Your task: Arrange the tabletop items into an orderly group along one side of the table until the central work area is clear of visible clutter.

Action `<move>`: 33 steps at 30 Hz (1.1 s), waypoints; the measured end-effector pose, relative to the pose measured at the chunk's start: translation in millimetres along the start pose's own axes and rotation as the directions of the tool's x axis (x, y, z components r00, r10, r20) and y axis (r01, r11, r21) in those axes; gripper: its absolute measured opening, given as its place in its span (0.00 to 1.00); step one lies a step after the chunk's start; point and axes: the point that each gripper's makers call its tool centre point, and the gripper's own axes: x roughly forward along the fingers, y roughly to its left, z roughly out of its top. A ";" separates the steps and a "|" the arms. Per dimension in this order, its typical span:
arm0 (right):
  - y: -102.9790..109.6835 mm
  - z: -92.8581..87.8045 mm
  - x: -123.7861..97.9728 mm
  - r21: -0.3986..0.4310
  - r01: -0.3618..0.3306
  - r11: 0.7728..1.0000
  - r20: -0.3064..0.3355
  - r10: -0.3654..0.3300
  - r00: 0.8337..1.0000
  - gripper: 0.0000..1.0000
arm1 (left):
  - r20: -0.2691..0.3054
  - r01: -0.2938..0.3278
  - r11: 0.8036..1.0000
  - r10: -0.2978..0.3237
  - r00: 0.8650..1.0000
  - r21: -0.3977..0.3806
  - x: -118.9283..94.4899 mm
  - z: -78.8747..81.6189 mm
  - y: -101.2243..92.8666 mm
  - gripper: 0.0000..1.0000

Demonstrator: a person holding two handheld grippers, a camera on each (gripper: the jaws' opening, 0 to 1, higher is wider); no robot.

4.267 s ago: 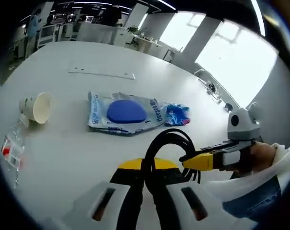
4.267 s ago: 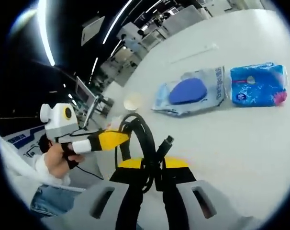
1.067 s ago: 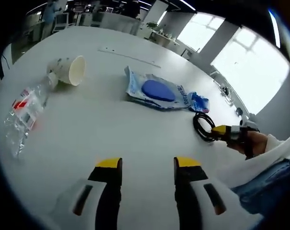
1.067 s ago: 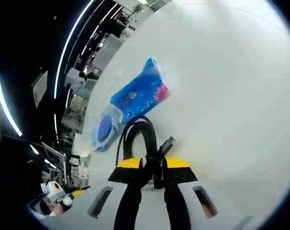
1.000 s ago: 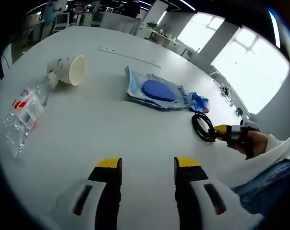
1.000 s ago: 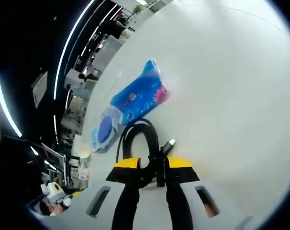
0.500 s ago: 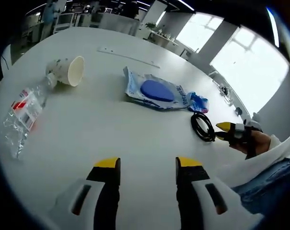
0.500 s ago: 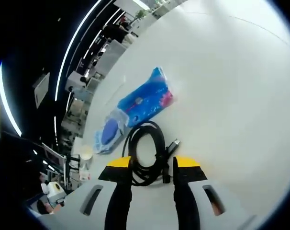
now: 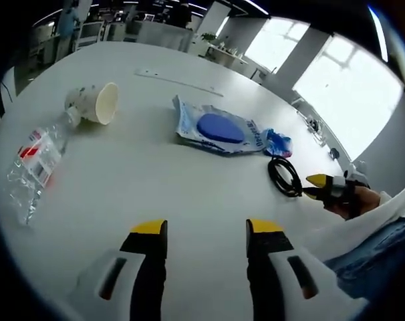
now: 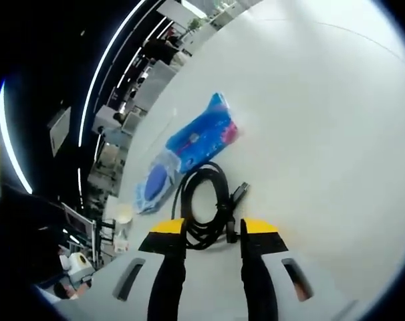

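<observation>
We are holding the left gripper (image 9: 205,231) above the white table (image 9: 142,180), jaws spread apart and gripping nothing. Ahead and to its left are lying a paper cup (image 9: 95,103) on its side and a crushed plastic bottle (image 9: 33,160); ahead are the clear packet with a blue pad (image 9: 219,128) and the blue tissue pack (image 9: 279,142). Our right gripper (image 10: 207,231) is standing with jaws parted, the coiled black cable (image 10: 206,207) lying on the table just past its tips.

cable (image 10: 206,207) black | table (image 9: 156,187) white | pouch (image 9: 219,128) blue | cup (image 9: 95,103) white
</observation>
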 end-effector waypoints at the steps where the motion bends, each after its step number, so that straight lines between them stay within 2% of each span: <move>1: -0.1 -0.2 -0.1 -0.003 0.001 1.000 -0.001 -0.001 1.000 0.30 | -0.003 -0.001 1.000 0.001 1.000 0.004 0.1 -0.6 0.2 0.47; 5: 4.8 1.0 -1.1 -0.011 -0.010 1.000 0.009 0.010 1.000 0.30 | 0.001 -0.008 1.000 0.008 1.000 0.022 -1.4 0.2 0.7 0.47; 9: 19.7 2.6 0.8 -0.030 -0.059 0.998 0.014 0.059 0.998 0.30 | 0.018 -0.017 1.000 0.017 1.000 0.024 -2.6 3.7 3.6 0.51; 13: 33.3 2.2 3.5 -0.052 -0.095 0.994 0.007 0.095 0.995 0.32 | 0.080 -0.076 0.996 0.072 0.994 0.046 -8.2 15.7 15.1 0.68; 20: 41.2 1.2 5.7 -0.114 -0.115 0.987 -0.011 0.115 0.993 0.45 | 0.103 -0.119 0.993 0.116 0.988 0.024 -21.9 19.1 28.8 0.95; 26: 38.7 -8.0 0.1 -0.216 -0.085 0.973 -0.050 0.076 0.996 0.59 | 0.133 -0.117 0.993 0.116 0.984 0.005 -33.9 19.7 33.2 1.00; 28: 36.4 -10.4 -3.3 -0.263 -0.074 0.962 -0.058 0.061 0.996 0.60 | 0.146 -0.121 0.993 0.118 0.982 0.012 -39.9 20.0 32.7 1.00; 33: 37.3 -11.9 -12.2 -0.307 -0.078 0.949 -0.059 0.063 0.996 0.64 | 0.160 -0.138 0.989 0.127 0.979 0.060 -56.1 16.5 34.8 1.00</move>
